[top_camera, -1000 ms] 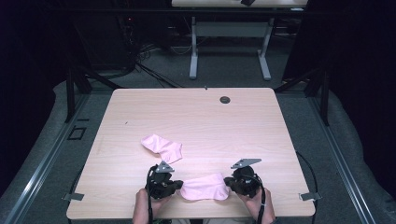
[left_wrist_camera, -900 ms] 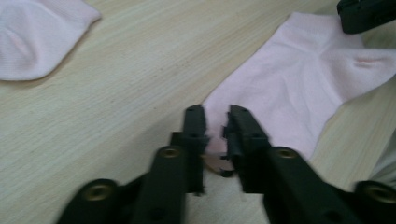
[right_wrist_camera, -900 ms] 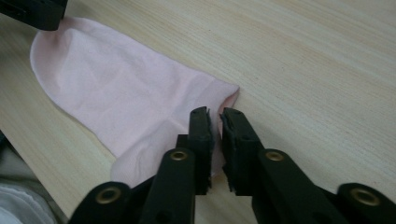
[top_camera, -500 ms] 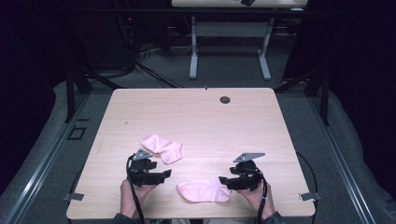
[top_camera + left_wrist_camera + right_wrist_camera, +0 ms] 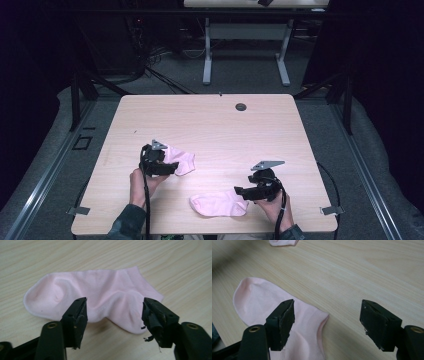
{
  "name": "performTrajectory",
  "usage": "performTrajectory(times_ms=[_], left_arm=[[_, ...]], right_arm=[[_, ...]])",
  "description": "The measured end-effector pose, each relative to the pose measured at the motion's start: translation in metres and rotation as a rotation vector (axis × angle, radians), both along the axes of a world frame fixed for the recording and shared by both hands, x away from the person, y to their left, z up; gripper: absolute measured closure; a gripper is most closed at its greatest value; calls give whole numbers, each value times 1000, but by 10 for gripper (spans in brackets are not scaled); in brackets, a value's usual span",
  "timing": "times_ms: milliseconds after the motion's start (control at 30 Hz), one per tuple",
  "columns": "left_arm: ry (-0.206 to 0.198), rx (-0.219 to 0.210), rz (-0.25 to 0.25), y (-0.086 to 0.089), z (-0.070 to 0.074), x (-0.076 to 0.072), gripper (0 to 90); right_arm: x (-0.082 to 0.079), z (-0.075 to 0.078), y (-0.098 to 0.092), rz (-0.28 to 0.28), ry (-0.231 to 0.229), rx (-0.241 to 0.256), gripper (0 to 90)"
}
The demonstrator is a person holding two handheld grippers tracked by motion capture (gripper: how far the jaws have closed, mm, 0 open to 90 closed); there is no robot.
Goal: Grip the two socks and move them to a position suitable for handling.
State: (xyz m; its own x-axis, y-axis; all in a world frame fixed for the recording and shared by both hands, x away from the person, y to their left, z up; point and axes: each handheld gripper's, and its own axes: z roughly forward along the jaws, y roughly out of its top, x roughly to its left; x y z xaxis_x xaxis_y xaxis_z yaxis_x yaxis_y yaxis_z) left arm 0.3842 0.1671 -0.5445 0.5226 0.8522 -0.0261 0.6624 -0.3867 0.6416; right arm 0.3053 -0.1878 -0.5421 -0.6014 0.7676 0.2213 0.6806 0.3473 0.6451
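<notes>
Now we hold both grippers wide and empty: left gripper (image 5: 176,167) at the far sock (image 5: 181,161), right gripper (image 5: 239,191) beside the near sock (image 5: 218,204); pairing seemingly remains undone

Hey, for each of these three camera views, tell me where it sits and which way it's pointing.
High view: above the person's side, looking forward and down on the table; forearms, both hands and grippers enter from below.
Left gripper view: rides the left gripper, facing the far pink sock.
Right gripper view: rides the right gripper, facing the near pink sock.
Shared: both socks appear in the high view.
</notes>
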Motion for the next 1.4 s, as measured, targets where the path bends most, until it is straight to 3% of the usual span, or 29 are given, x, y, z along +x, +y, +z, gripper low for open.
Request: performTrajectory(times_ms=[133, 300, 400, 533, 833, 1000, 1133, 1300, 1400], left_arm=[[68, 16, -30, -7, -12, 10, 512], [75, -42, -77, -12, -20, 8, 742], [71, -56, -91, -21, -21, 3, 851], [74, -90, -121, -34, -21, -2, 870], [69, -104, -189, -68, -21, -11, 874], [81, -140, -212, -82, -21, -15, 868], [85, -145, -235, -91, -19, -17, 798], [53, -129, -227, -85, -8, -22, 422], [9, -124, -207, -74, 0, -28, 276]], right_arm=[[-2, -3, -5, -12, 10, 11, 284], [-3, -5, -12, -30, 13, 36, 297], [-2, -6, -14, -39, 14, 36, 306], [0, -5, -14, -41, 10, 33, 314], [4, -3, -13, -44, 4, 17, 318], [9, -4, -13, -38, 8, 8, 318], [13, -5, -10, -32, 10, 4, 317], [19, -7, -8, -17, 12, -6, 305], [23, -6, -7, 11, 17, -21, 339]])
